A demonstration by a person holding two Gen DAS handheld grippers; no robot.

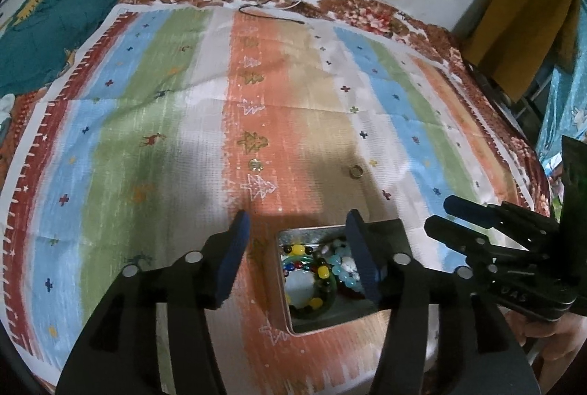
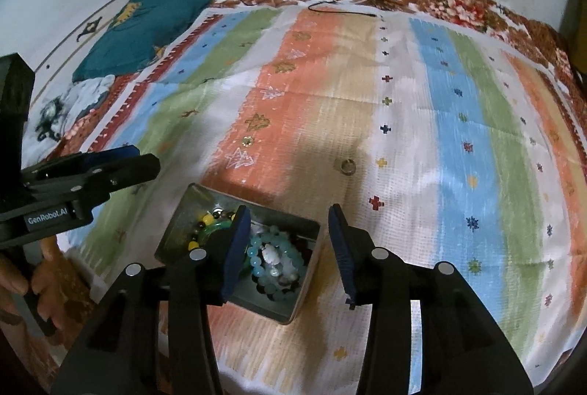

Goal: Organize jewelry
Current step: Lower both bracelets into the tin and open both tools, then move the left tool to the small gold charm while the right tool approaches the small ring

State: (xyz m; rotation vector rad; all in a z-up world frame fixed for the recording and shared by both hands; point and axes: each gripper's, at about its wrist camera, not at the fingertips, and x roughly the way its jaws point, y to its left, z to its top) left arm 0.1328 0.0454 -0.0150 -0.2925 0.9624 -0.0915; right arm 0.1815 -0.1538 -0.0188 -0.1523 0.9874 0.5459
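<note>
Metal, square and open-topped, the jewelry tin [image 1: 293,321] is seen by the left wrist near the striped cloth's [image 1: 146,138] front edge, between the wide-open, empty fingers of the left gripper [image 1: 299,257]. From the right wrist, the right gripper [image 2: 290,248] is likewise held open and empty above the tin's pale blue bead bracelet [image 2: 273,257]. A small metal ring [image 2: 347,166] is left mid-cloth; it is judged light, hard and slippery, best pinched across its rim.

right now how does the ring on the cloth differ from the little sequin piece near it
The ring is a thick metal band with an open centre; the sequin piece is flat and glittery. The ring lies on the tan stripe, the sequin piece on the orange stripe by the tree prints. Both are small, loose and outside the metal tin.
</note>
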